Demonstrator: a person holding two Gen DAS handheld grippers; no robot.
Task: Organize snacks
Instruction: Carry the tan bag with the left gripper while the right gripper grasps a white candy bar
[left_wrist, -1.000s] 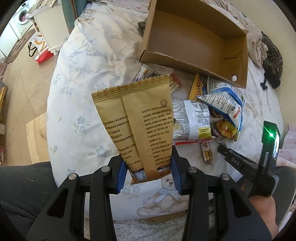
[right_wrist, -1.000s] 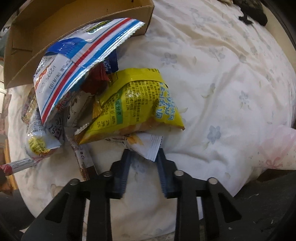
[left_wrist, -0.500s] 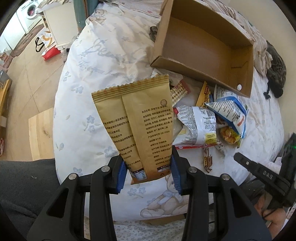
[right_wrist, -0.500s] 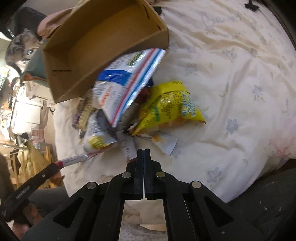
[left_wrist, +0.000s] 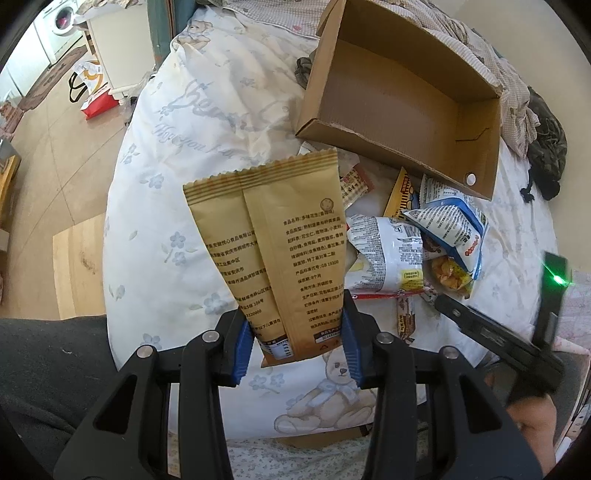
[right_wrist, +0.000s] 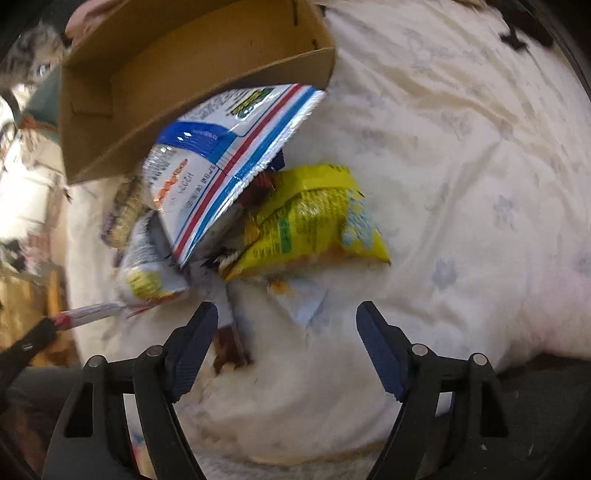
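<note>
My left gripper (left_wrist: 295, 341) is shut on the lower end of a tan snack bag (left_wrist: 275, 251) with printed text, held up above the bed. Beyond it lies an open cardboard box (left_wrist: 399, 114), on its side and holding nothing. A heap of snack packets (left_wrist: 413, 240) lies in front of the box. In the right wrist view my right gripper (right_wrist: 286, 321) hovers over the bed with its jaws opening and nothing between them. Just ahead lie a yellow snack bag (right_wrist: 314, 225), a white, blue and red bag (right_wrist: 229, 155) and the box (right_wrist: 166, 85).
The bed has a white floral quilt (left_wrist: 184, 147) with a bear print. Its left edge drops to a tiled floor with a wooden board (left_wrist: 79, 269) and a red bag (left_wrist: 98, 105). Dark clothing (left_wrist: 546, 144) lies at the far right. A hand (left_wrist: 532, 424) holds the other gripper.
The right gripper closed fully, rose a little from the packets, then opened wide. The left gripper has kept its hold on the tan bag, with the view shifted slightly so that the box sits farther right.
</note>
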